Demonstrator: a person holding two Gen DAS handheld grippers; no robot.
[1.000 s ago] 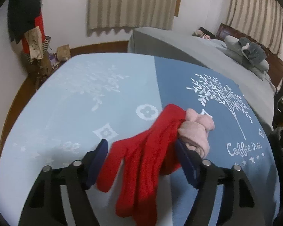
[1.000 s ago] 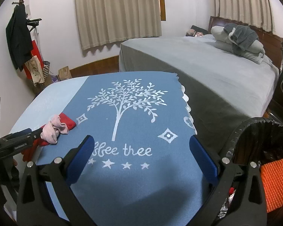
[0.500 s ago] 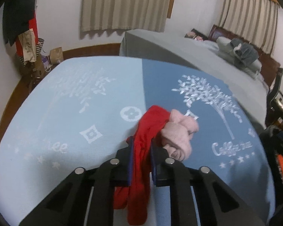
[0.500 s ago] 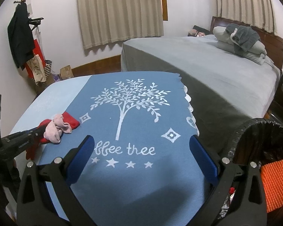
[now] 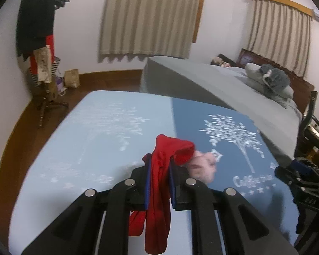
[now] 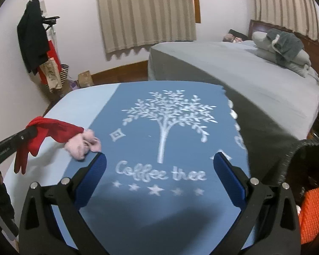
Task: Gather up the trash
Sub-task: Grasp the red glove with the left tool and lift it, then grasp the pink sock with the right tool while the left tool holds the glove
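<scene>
The left gripper [image 5: 159, 178] is clamping its blue pads tight on a red glove [image 5: 159, 170], which is lifting clear of the surface [image 5: 91, 140] near its left edge. The glove's long axis is running roughly along the gripper's line: its cuff end is arching forward and drooping to the right past the pads, while its fingers are hanging straight down behind them. A pink glove [image 5: 202, 166] is clinging to the red cuff and trailing down onto the surface near the seam between the light-blue and dark-blue halves of the cloth; whether it is fully off the cloth cannot be told. The right gripper [image 6: 159, 170] is hovering with its jaws spread wide and nothing between them, over the "Coffee tree" lettering. A black bin [image 6: 304, 165] is standing beside the surface's right edge.
</scene>
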